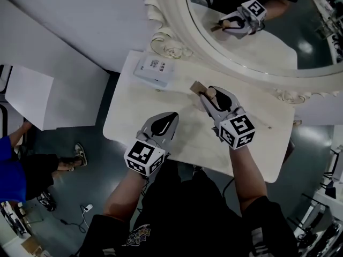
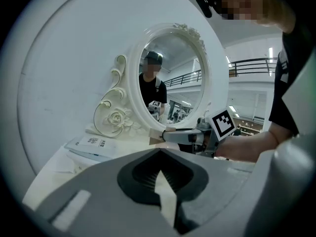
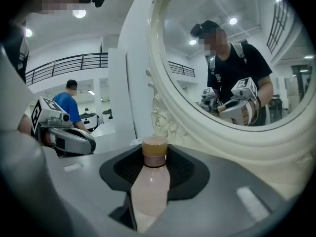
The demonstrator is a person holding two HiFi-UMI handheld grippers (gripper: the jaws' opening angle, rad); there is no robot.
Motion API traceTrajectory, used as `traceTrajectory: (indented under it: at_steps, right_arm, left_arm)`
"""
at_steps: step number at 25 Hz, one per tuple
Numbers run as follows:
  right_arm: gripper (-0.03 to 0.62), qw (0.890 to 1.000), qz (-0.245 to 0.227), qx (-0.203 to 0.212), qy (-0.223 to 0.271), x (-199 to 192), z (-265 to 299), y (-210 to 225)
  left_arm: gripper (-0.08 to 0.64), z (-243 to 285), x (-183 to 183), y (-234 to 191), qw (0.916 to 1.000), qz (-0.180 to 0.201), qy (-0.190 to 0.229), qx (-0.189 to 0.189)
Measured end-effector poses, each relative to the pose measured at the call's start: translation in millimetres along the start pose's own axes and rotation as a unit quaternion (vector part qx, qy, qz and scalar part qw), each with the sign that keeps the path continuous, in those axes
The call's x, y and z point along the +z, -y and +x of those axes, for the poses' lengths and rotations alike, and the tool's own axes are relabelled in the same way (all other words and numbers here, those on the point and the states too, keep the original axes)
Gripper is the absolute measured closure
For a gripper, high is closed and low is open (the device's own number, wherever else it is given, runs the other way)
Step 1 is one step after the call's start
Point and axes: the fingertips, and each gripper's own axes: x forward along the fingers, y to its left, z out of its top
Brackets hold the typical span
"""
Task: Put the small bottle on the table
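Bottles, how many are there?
1. The bottle is held in the right gripper, beside the mirror, which shows only its reflection.

From here the small bottle (image 3: 150, 186) looks like smooth, glossy pale-pink plastic with a duller tan cap. The right gripper (image 3: 155, 154) has a matt grey plastic shell, and its pads (image 3: 182, 169) are black, ribbed and rubbery. I see a smooth cream table (image 1: 185, 143) top and a glossy, carved cream mirror frame (image 1: 172, 15).

Ornate white mirror (image 1: 179, 23), dark floor (image 1: 69, 135)
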Motion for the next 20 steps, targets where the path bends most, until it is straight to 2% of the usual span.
traceTrajectory:
  at_steps: [20]
  right_arm:
    - [0.426, 0.999, -0.011, -0.051, 0.009, 7, 66, 23]
  left_arm:
    - [0.560, 18, 7, -62, 0.9984, 0.004, -0.022, -0.052]
